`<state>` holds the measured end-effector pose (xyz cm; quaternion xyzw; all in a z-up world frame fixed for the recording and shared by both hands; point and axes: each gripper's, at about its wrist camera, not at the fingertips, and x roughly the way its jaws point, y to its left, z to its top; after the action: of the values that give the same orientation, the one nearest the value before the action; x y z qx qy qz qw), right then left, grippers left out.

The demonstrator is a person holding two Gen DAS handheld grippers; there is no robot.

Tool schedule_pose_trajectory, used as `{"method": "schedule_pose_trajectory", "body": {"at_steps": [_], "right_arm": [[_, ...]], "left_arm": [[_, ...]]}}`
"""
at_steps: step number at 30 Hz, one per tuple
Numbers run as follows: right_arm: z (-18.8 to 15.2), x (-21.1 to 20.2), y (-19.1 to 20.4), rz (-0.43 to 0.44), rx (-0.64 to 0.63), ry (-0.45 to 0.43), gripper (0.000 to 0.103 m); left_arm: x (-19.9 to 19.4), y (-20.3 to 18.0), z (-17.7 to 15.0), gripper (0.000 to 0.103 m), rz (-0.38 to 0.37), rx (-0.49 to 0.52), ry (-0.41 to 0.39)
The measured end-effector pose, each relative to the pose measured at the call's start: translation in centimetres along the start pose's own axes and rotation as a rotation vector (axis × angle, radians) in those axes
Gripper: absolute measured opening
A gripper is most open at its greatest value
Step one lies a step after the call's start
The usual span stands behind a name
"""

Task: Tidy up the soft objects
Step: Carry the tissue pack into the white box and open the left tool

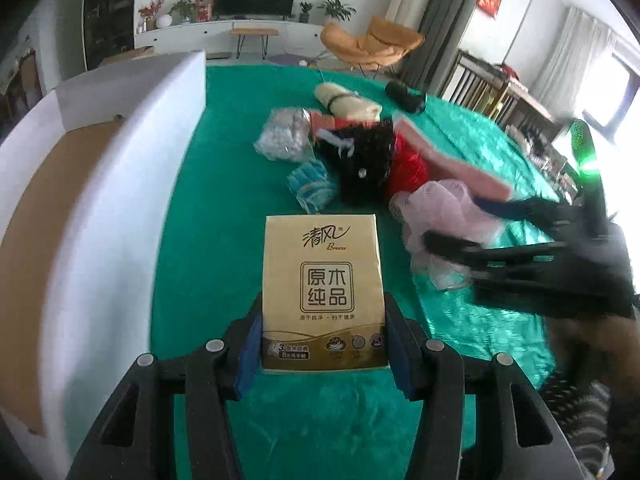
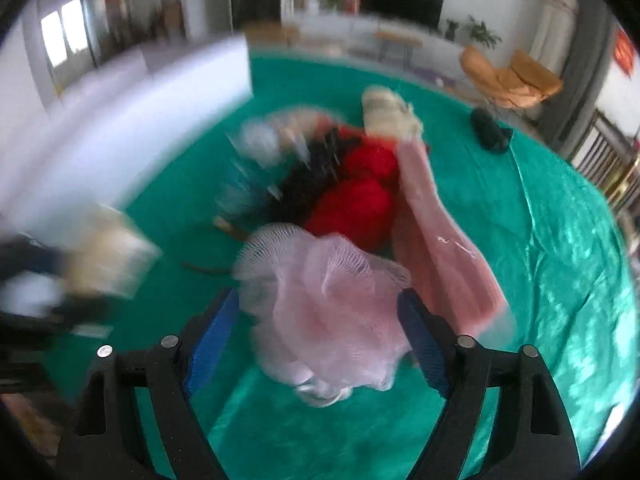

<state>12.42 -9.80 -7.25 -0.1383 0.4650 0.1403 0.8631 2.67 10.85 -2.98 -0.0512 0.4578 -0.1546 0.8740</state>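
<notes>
Your green tablecloth [image 1: 224,184] covers the whole table, and a big white cardboard box [image 1: 100,208] stands open along its left side, brown inside. Near the middle of the cloth lies your heap of soft things: a long pink folded cloth [image 2: 436,240] on the right of it, two red fluffy balls [image 2: 352,204] against a black fuzzy piece [image 1: 366,160], a cream roll [image 1: 348,102] at the far end, a clear bag of cotton balls [image 1: 284,138] and a small blue bundle [image 1: 314,188] on the box side.

Your left gripper [image 1: 324,344] is clamped on a gold pack of tissues [image 1: 324,284], both blue pads pressed to its lower sides; the pack is upright, between box and heap.

Your right gripper [image 2: 320,340] stands wide around the pink mesh bath puff [image 2: 324,312] at the near edge of the heap. The picture is blurred, so you cannot tell whether its pads touch the mesh.
</notes>
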Motion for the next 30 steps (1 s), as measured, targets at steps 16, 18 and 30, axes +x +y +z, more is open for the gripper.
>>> {"method": "schedule_pose_trajectory", "body": {"at_steps": [16,18,30], "right_arm": [[7.9,-12.5,5.6,0.465,0.154,-0.187,0.018],[10.0,-13.0,9.2,0.558,0.131,-0.197,0.019],[10.0,-7.9,16.6,0.59,0.095,-0.162,0.081]], "left_arm": [[-12.9,12.6,2.3,0.053,0.185,-0.186,-0.203],[-14.2,15.0,1.8,0.053,0.232,-0.225,-0.214],[-15.1,20.9,-1.2,0.103,0.347,-0.419,-0.27]]}}
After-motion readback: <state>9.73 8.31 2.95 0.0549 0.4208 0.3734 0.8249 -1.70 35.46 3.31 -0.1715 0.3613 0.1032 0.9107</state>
